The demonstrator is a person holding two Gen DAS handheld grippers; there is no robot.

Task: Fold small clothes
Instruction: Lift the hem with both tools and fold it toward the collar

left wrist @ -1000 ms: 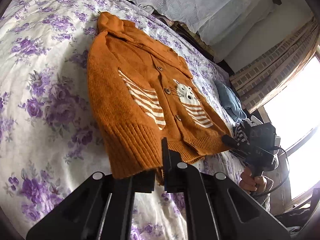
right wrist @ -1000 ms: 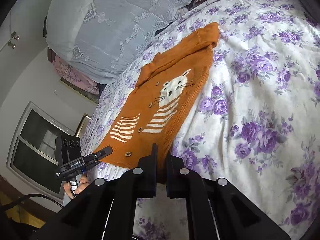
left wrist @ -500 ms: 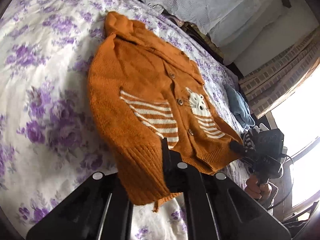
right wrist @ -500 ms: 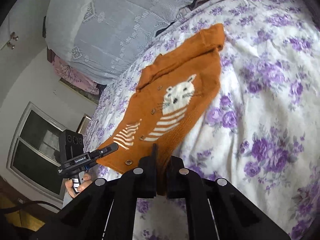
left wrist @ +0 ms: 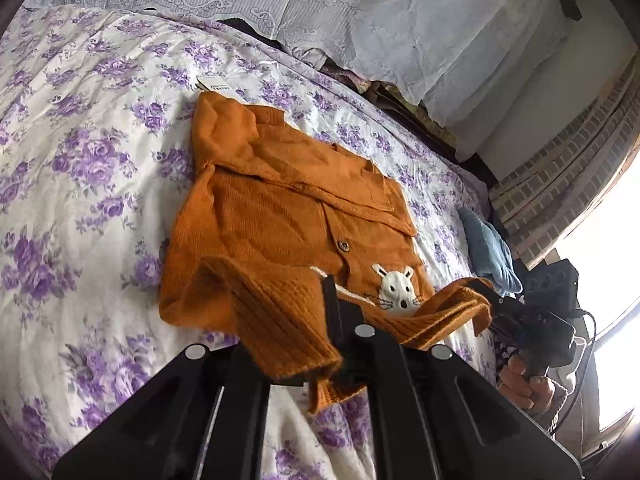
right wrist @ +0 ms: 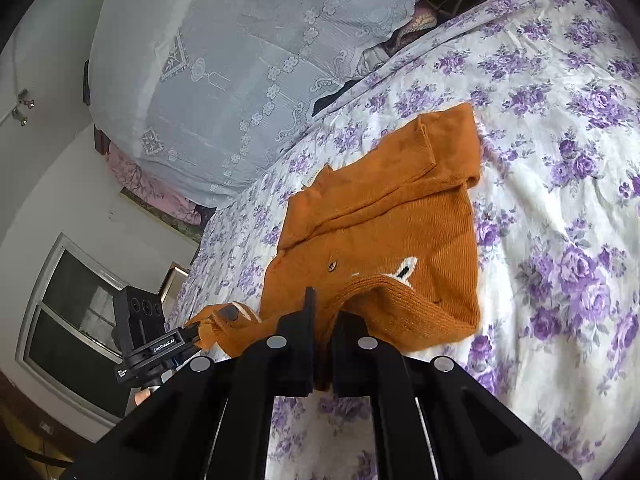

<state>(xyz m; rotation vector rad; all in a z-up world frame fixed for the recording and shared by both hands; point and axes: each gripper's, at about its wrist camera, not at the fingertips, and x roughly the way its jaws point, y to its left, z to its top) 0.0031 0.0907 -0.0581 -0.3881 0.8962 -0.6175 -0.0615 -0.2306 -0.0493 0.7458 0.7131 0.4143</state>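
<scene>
An orange knitted cardigan (left wrist: 280,208) is lying on a bed covered by a white bedspread (left wrist: 80,184) printed with purple flowers, its collar end toward the pale lace-trimmed pillows (left wrist: 360,20) and its ribbed hem end lifted off the bed and curling back over the body. The knit is showing a wide folded collar, a row of brown buttons down the front, and a white animal face with ears and whiskers beside the button line; a small part of white striping is peeking out under the raised hem. The left hand-held gripper (left wrist: 320,360) is pinching one hem corner, its fingers pressed together on the ribbed band, which is draping over them. The right hand-held gripper (right wrist: 320,344) is clamping the other hem corner in the same way, jaws nearly together with the fabric between them. In the right wrist view the left tool is carrying a white label reading "GenRoboAI" on its black body, with smaller print below it too small to read. A paper tag (left wrist: 212,85) with fine print is lying on the bedspread just beyond the collar, its text illegible. A blue cloth (left wrist: 488,248) is lying near the bed's far edge.
</scene>
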